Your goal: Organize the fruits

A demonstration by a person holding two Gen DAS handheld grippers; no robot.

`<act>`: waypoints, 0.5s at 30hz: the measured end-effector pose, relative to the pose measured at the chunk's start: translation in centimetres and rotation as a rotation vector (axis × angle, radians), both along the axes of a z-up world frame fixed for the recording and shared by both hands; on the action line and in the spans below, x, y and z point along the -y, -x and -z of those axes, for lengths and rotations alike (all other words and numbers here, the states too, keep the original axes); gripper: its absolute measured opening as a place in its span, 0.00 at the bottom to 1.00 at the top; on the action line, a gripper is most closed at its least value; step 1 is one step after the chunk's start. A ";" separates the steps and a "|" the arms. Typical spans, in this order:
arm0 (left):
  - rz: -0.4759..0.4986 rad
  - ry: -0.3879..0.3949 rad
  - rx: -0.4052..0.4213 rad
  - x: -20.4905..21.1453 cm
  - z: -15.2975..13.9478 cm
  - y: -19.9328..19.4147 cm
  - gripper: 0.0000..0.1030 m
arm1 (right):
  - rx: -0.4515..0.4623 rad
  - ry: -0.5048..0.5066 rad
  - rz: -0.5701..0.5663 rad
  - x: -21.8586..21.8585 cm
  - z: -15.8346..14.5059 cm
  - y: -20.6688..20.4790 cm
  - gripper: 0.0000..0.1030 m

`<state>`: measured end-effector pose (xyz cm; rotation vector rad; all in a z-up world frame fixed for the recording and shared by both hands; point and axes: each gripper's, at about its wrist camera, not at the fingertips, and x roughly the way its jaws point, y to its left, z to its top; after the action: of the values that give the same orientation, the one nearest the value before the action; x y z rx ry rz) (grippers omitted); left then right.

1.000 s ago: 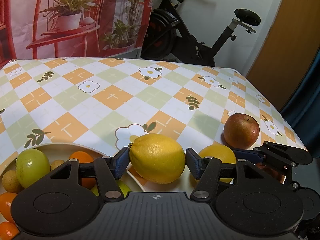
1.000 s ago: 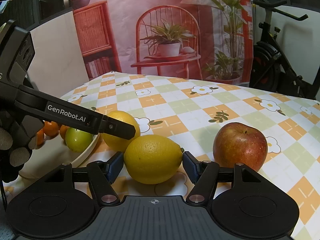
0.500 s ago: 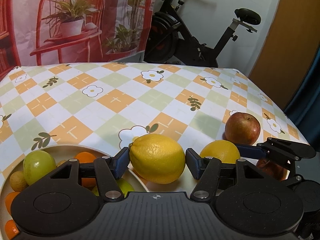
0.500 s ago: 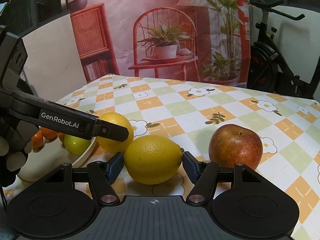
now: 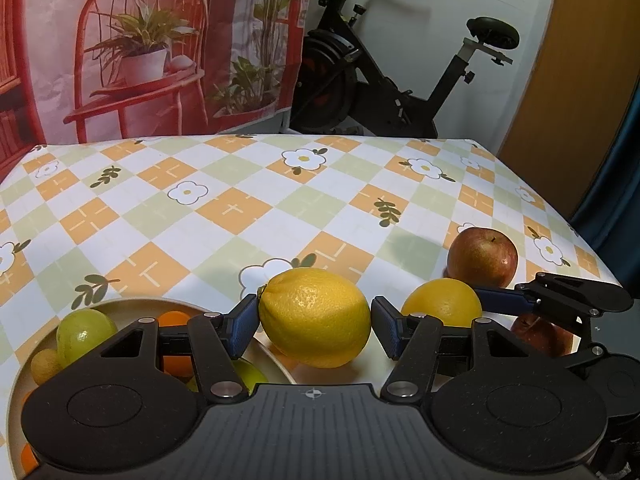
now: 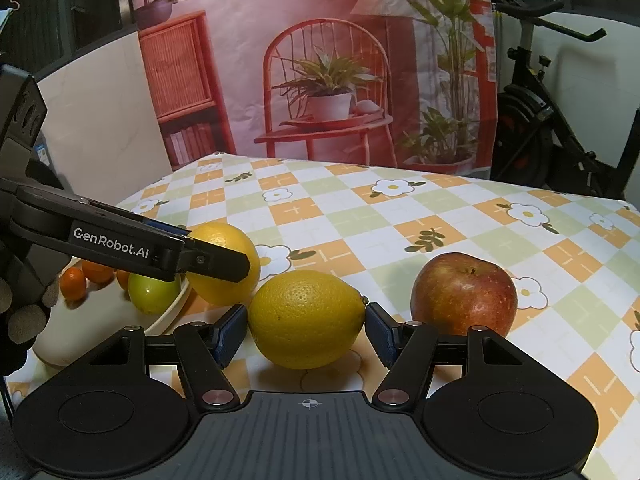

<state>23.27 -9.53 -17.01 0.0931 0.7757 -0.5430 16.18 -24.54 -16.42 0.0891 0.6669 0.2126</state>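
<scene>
Checkered table (image 5: 240, 208): each gripper's fingers (image 5: 244, 322) clamped on a lemon (image 5: 314, 316), L (image 5: 314, 320) & R (image 6: 306, 322)

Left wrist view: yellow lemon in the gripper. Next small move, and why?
Probably shift the left gripper leftward and lower the yellow lemon into the cream bowl: the lemon looks clamped, and the bowl, holding a round green fruit, lies just below-left.
</scene>
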 end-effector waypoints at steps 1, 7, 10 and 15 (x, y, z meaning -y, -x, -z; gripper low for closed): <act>-0.002 -0.001 0.002 0.0 0.0 0.0 0.62 | 0.000 0.000 0.000 0.0 0.0 0.0 0.59; -0.016 -0.005 0.018 -0.2 -0.5 0.3 0.62 | 0.005 -0.001 0.000 0.1 -0.2 0.1 0.59; -0.022 -0.006 0.025 -0.2 -0.7 0.6 0.62 | 0.010 0.000 0.000 0.1 -0.4 0.3 0.59; -0.035 -0.005 0.038 -0.2 -1.0 0.8 0.62 | 0.017 0.002 -0.001 0.0 -0.7 0.5 0.59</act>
<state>22.45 -9.32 -15.98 0.0939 0.7403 -0.5054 15.65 -24.54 -15.74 0.0853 0.6506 0.2140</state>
